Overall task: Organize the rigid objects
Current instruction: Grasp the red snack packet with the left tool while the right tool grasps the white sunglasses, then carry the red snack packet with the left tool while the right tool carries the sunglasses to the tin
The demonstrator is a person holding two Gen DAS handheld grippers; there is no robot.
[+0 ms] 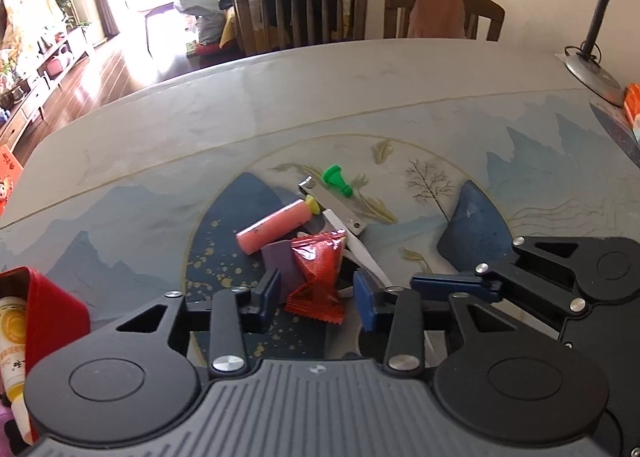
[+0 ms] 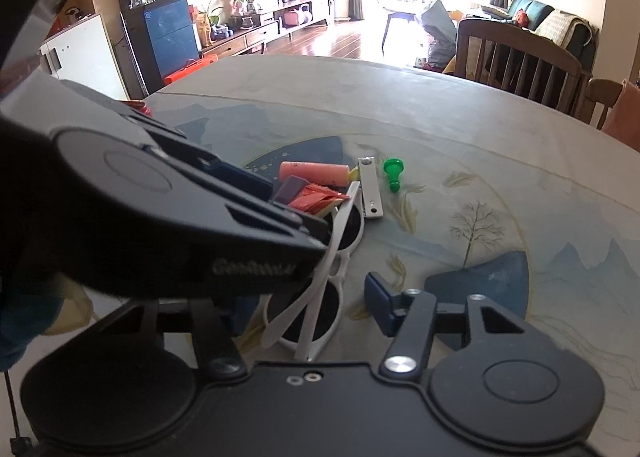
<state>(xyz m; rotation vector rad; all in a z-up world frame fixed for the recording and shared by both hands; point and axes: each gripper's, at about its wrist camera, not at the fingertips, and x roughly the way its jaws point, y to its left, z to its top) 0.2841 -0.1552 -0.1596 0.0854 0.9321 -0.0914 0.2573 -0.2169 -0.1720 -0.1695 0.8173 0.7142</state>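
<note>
A red snack packet (image 1: 318,277) lies on the painted table (image 1: 360,97) between my left gripper's (image 1: 317,299) blue pads. The pads stand close beside it with a sliver of gap, so the gripper is open. White sunglasses (image 2: 316,297) lie folded between my right gripper's (image 2: 312,309) fingers, which are open with a gap on the right side. Its left finger is hidden behind the left gripper's body (image 2: 160,217). A pink tube (image 1: 274,227), a purple block (image 1: 282,259), a silver metal strip (image 1: 336,207) and a green pawn (image 1: 336,179) lie just beyond the packet.
A red box (image 1: 52,309) holding a yellow-capped tube sits at the near left. A desk lamp (image 1: 596,69) and an orange carton (image 1: 632,105) stand at the far right table edge. Two wooden chairs (image 1: 300,13) are behind the table. The right gripper's finger (image 1: 448,283) crowds my left one.
</note>
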